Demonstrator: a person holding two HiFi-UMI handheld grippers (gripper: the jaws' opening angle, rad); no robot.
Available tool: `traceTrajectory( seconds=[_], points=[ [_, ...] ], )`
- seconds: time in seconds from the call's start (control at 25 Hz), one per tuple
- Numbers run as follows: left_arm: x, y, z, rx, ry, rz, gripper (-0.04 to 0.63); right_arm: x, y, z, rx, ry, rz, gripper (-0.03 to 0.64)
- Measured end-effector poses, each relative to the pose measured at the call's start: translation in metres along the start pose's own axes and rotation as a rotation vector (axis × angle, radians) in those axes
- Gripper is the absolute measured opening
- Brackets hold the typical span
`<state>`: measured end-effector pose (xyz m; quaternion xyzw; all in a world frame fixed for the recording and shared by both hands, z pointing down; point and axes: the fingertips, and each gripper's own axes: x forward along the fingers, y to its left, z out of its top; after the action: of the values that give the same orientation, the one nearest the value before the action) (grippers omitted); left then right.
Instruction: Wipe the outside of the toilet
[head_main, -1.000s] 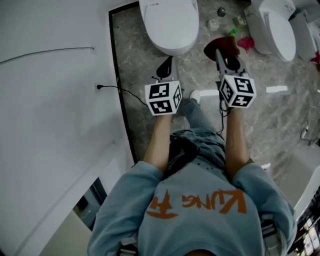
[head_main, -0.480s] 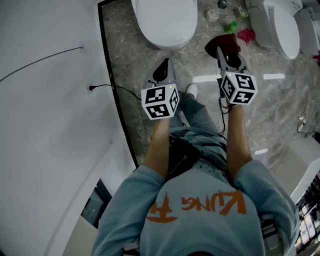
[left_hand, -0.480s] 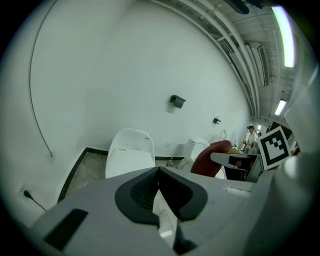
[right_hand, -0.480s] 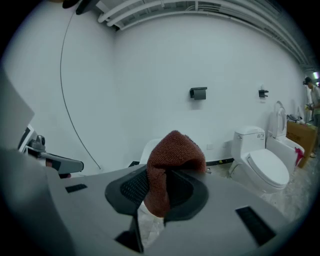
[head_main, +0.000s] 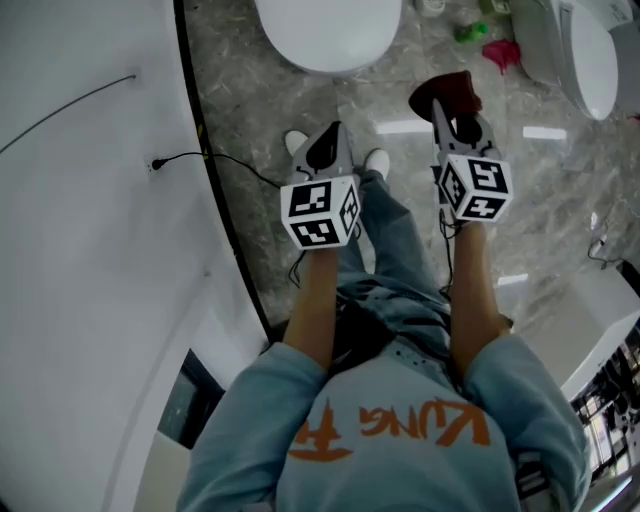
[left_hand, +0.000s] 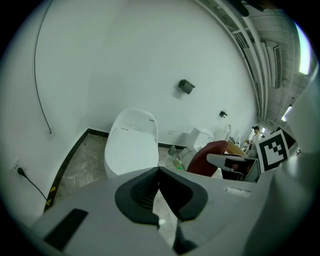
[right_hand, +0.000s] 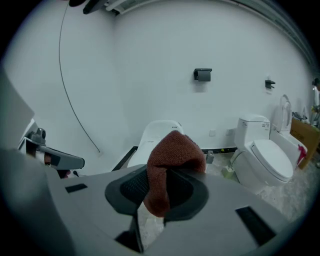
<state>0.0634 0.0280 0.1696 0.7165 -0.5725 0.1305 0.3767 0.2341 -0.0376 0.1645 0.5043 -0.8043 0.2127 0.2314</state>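
The person stands on the grey marbled floor (head_main: 260, 95) facing the white toilet (head_main: 330, 30), which sits at the top of the head view against the white wall (head_main: 80, 260), just ahead of the person's white shoes (head_main: 377, 160). The left hand-held gripper (left_hand: 159, 172) has its jaws drawn together at the tips with nothing between them, and it is held above the floor, near the toilet's front rim but apart from it. The right hand-held gripper (right_hand: 162, 175) is clamped on a reddish-brown cloth (right_hand: 172, 147), which bunches up above the dark pads and hangs down between them; it is not touching the toilet. In the right gripper view the toilet stands straight behind the cloth, lid down. A second toilet (head_main: 585, 60) stands well to the right, and between the two toilets a small green thing (head_main: 467, 32) and a pink thing (head_main: 502, 50) lie on the floor. A thin black cable (head_main: 225, 165) runs from a plug on the wall down across the dark skirting to the floor by the left hand-held gripper.
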Motion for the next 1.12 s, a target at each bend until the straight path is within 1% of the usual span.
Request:
traceTrajectory(
  seconds=[0.32,0.56,0.68,0.76,0.92,1.12],
  points=[
    [0.056,-0.006,-0.039,0.000,0.040,-0.025,-0.006,0.027,-0.012,-0.058,-0.054,0.077,0.040,0.078],
    [0.092,-0.009,-0.074,0.014,0.070,-0.030,-0.006,0.044,-0.026,-0.102,-0.050,0.126,0.062,0.078],
    [0.107,-0.007,-0.095,0.023,0.089,-0.033,-0.006,0.056,-0.033,-0.126,-0.068,0.152,0.075,0.078],
    [0.116,-0.004,-0.108,0.014,0.098,-0.033,-0.006,0.066,-0.035,-0.141,-0.080,0.170,0.086,0.078],
    [0.132,0.008,-0.128,-0.004,0.111,-0.013,-0.006,0.088,-0.040,-0.168,-0.062,0.181,0.106,0.078],
    [0.147,0.014,-0.145,0.002,0.128,-0.014,-0.006,0.118,-0.040,-0.197,-0.019,0.199,0.115,0.078]
  ],
)
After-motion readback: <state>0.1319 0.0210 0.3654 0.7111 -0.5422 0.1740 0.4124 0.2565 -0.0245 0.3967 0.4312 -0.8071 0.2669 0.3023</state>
